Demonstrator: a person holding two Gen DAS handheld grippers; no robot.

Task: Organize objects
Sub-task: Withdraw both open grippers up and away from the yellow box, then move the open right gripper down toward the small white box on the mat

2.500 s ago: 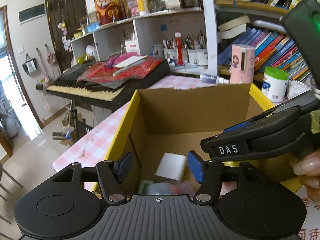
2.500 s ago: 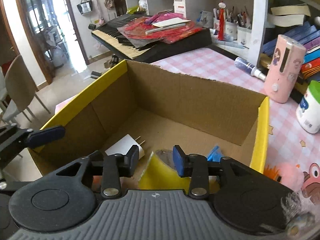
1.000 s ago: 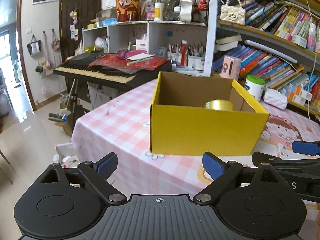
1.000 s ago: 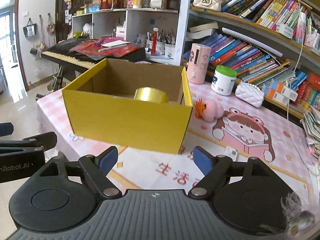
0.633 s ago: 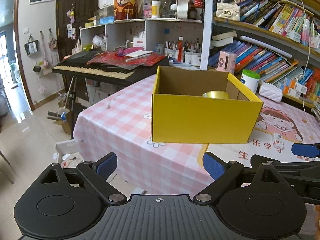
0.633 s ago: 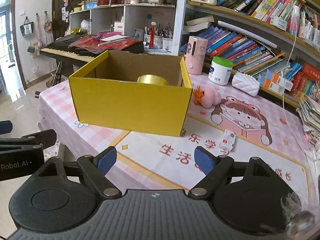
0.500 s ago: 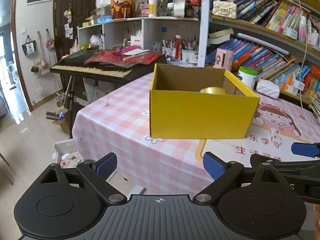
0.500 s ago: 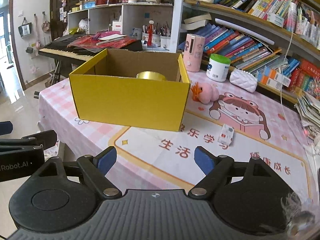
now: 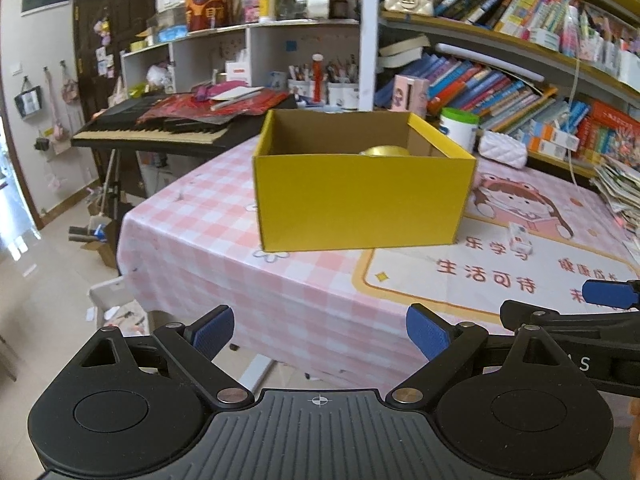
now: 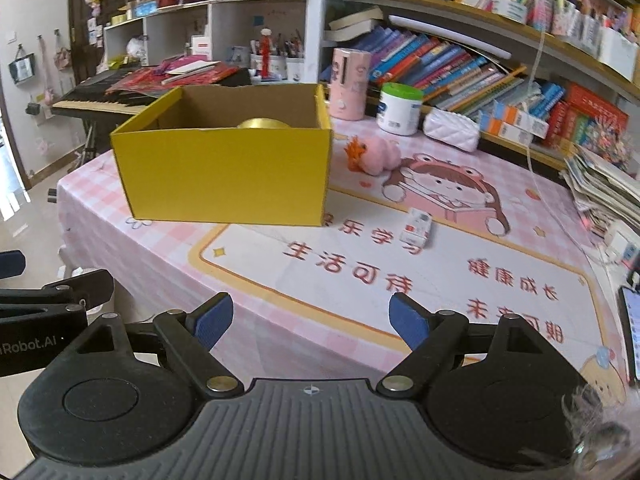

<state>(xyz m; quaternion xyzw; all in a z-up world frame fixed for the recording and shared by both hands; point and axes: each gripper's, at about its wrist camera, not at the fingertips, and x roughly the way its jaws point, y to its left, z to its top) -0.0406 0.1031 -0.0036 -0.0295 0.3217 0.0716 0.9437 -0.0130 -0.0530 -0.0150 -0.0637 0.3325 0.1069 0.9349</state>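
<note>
The yellow box (image 9: 360,196) stands on the worktop (image 9: 224,264) in the middle of the left wrist view, a gold tape roll (image 9: 384,151) showing inside. A small white carton (image 10: 417,227) lies at centre right. The left hand-held gripper (image 9: 320,330) and right hand-held gripper (image 10: 310,320) are both spread, empty.

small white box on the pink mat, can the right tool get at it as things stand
Probably yes. The small white box lies alone on the pink printed mat, clear of the yellow cardboard box, and the right tool is open and empty.
</note>
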